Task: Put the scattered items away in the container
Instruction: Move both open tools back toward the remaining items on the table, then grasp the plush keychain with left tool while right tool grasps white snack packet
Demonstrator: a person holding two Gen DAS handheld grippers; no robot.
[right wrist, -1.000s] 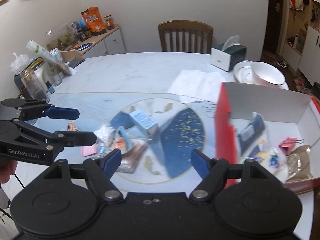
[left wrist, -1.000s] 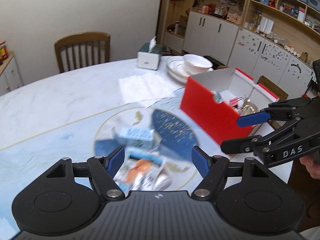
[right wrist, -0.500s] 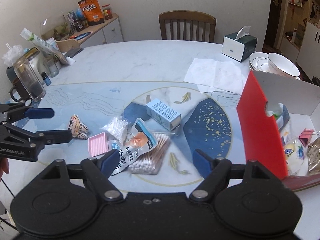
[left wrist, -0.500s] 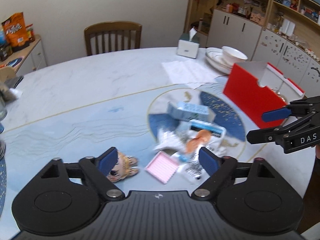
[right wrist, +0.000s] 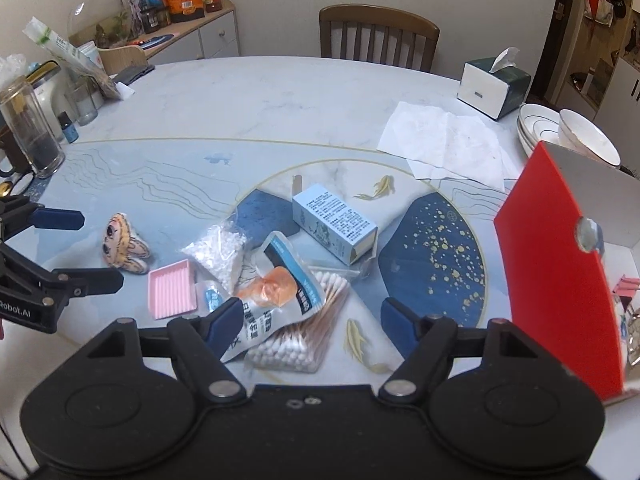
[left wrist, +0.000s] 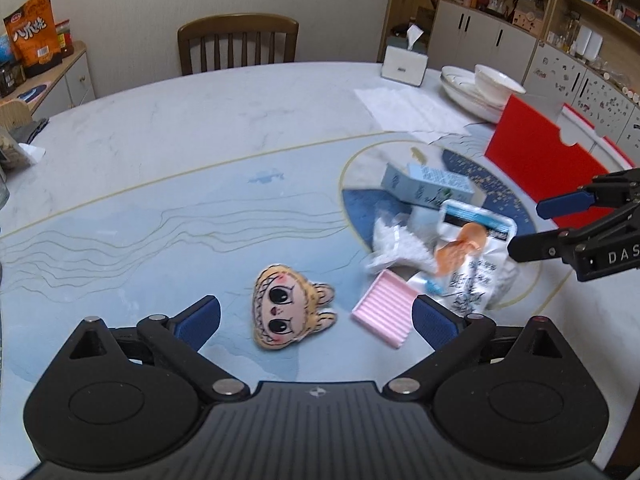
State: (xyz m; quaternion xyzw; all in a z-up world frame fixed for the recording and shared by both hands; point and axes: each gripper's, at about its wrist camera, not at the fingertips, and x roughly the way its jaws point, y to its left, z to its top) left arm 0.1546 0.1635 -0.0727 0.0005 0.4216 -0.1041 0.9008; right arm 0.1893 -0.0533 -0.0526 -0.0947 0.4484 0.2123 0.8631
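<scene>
A red-and-white box [right wrist: 560, 272] stands at the table's right; it also shows in the left wrist view [left wrist: 548, 160]. Scattered items lie mid-table: a plush doll head [left wrist: 286, 310] [right wrist: 122, 246], a pink ribbed tray [left wrist: 384, 314] [right wrist: 173, 289], a light blue carton [right wrist: 334, 222] [left wrist: 426, 186], a bag of white beads [right wrist: 219, 248], a snack pouch [right wrist: 276, 296] over a cotton swab pack [right wrist: 304, 340]. My left gripper [left wrist: 316, 318] is open, just above the doll. My right gripper [right wrist: 314, 320] is open over the pouch and swabs.
A tissue box [right wrist: 494, 86], a paper sheet [right wrist: 448, 140] and stacked bowls [right wrist: 572, 136] sit at the far right. Jars and bottles [right wrist: 28, 128] crowd the left edge. A wooden chair [right wrist: 376, 38] stands behind the table. A pink clip [right wrist: 624, 286] lies inside the box.
Both grippers have swung left, away from the red box. The left one now faces the doll head and pink tray; the right one now hangs over the pouch and swabs. Both stay open.
</scene>
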